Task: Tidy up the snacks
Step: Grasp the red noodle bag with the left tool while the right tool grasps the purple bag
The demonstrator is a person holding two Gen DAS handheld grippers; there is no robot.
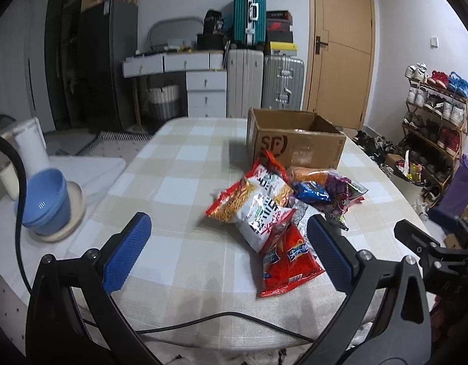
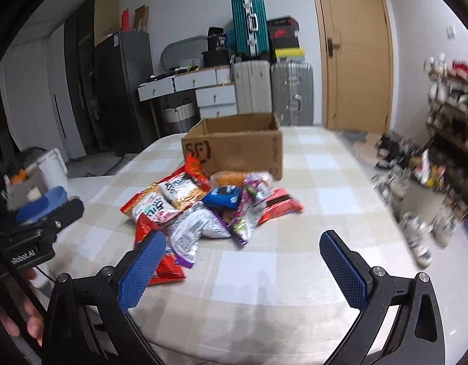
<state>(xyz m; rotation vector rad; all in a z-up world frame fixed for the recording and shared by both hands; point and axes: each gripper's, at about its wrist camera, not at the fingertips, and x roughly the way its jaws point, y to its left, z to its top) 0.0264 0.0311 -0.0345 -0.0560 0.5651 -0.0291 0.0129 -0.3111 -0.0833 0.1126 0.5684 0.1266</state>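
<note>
Left gripper (image 1: 228, 245): hovering open, empty, lower centre.
Right gripper (image 2: 243, 261): hovering open, empty.
Snacks (image 1: 279, 210): lying heaped mid-frame before the box (image 1: 295, 146).
Advice: pinching one top bag's edge, avoiding crushing.

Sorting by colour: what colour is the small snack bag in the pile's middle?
Blue with white print; the small snack bag shows best in the right wrist view.

Glossy plastic snack bags (image 1: 264, 213), matt cardboard box (image 1: 295, 149), checked cloth tablecloth (image 1: 173, 164), knurled blue tong pads (image 2: 142, 270)

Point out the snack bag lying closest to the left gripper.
The red bag at the near edge of the pile, beside the left gripper. The other bags lie farther back, toward the cardboard box.
</note>
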